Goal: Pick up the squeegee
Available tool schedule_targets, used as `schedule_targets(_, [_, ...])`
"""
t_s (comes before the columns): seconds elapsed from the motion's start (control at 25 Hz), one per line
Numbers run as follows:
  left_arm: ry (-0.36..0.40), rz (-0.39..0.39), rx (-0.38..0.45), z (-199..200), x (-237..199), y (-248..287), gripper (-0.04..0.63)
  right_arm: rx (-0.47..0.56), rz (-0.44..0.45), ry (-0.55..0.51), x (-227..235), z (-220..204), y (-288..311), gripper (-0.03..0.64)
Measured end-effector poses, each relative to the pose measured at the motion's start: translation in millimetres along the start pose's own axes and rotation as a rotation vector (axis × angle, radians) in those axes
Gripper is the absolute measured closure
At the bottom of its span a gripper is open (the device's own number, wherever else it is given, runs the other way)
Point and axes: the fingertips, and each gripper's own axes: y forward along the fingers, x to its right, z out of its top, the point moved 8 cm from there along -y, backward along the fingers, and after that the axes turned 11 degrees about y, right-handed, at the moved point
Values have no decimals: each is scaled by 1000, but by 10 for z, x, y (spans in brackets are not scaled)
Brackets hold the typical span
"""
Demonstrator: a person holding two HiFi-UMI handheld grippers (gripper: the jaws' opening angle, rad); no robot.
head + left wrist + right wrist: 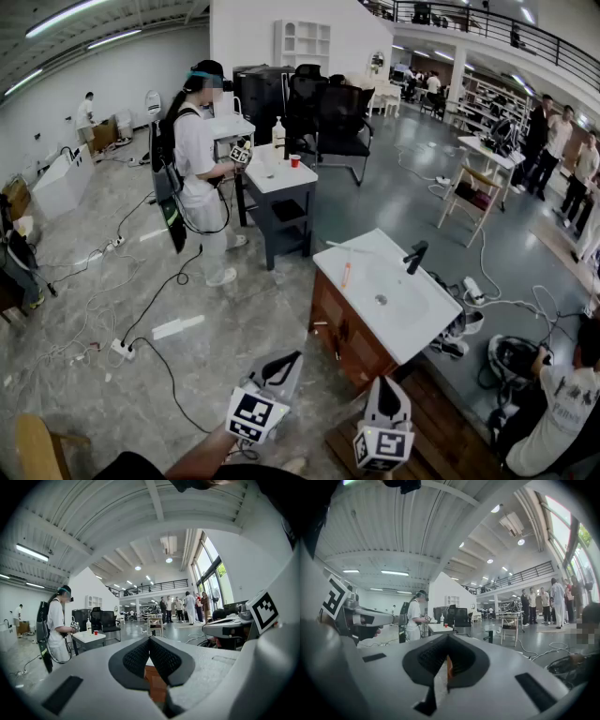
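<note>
Left hand-held gripper is clenched, its pads meeting at the tips with nothing between them. The right hand-held gripper beside it is clenched and empty too. Both hang level just short of the near corner of the table, a white top with a sink basin on a brown cabinet. The squeegee, thin and orange, lies flat on the table's left edge, beside the basin and apart from the black faucet at the table's far side.
</note>
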Motion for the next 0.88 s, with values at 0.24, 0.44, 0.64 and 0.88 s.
schedule_targets(0.24, [9, -1, 15, -36, -35, 68, 594, -4, -9, -22, 11, -2, 55, 620])
schedule_targets(0.44, [-3, -4, 4, -68, -83, 85, 594, -1, -23, -12, -9, 34, 87, 620])
schedule_targets(0.64, [-4, 2, 11, -100, -210, 187, 594, -10, -32, 1, -5, 47, 219, 618])
schedule_targets(0.88, [-13, -3, -10, -198, -452, 476, 594, -35, -33, 6, 51, 6, 583, 618])
